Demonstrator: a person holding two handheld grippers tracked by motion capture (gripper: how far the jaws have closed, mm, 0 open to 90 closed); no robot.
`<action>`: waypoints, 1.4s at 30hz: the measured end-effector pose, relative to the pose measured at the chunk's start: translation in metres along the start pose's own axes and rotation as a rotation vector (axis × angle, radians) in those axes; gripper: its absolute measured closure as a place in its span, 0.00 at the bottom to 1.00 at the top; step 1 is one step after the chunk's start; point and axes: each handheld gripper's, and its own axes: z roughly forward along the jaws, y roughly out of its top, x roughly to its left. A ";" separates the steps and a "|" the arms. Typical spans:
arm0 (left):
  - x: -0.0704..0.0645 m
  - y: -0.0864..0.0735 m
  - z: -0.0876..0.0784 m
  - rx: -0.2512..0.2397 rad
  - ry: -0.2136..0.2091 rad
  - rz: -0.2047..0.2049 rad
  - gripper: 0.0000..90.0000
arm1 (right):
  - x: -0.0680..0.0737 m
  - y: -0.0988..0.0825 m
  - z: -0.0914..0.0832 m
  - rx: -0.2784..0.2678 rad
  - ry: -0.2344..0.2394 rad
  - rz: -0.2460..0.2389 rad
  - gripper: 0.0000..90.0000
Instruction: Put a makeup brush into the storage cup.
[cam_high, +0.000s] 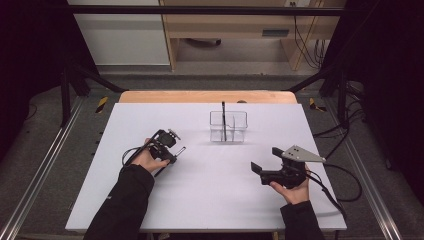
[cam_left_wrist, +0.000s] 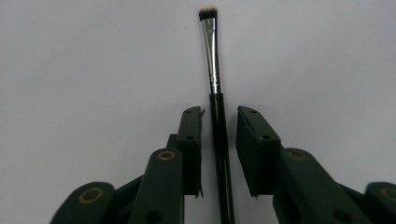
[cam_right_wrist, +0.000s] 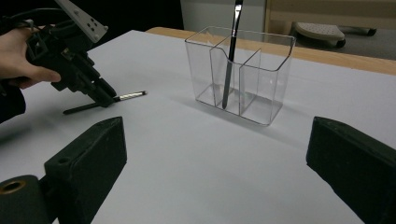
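One brush (cam_left_wrist: 218, 126) between left gripper (cam_left_wrist: 219, 126) jaws, untouched.

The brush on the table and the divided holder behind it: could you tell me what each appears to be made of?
Brush: glossy black handle, probably plastic or lacquered wood; bright mirror-like band under the dark bristles looks like polished metal.
Holder: clear, hard and glossy, likely acrylic; the table shows through its walls.

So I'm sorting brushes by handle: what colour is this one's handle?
Glossy black, below a silver ferrule; the brush shows best in the left gripper view.
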 end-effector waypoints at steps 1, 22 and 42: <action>0.000 0.000 0.000 0.002 0.000 -0.003 0.80 | 0.000 0.000 0.000 0.001 0.000 0.001 0.06; -0.004 0.000 0.000 0.006 0.000 -0.025 0.92 | 0.000 0.000 0.000 0.002 0.002 0.003 0.06; -0.009 -0.009 -0.029 -0.115 0.028 -0.006 0.93 | 0.001 0.000 0.000 -0.001 0.006 0.006 0.06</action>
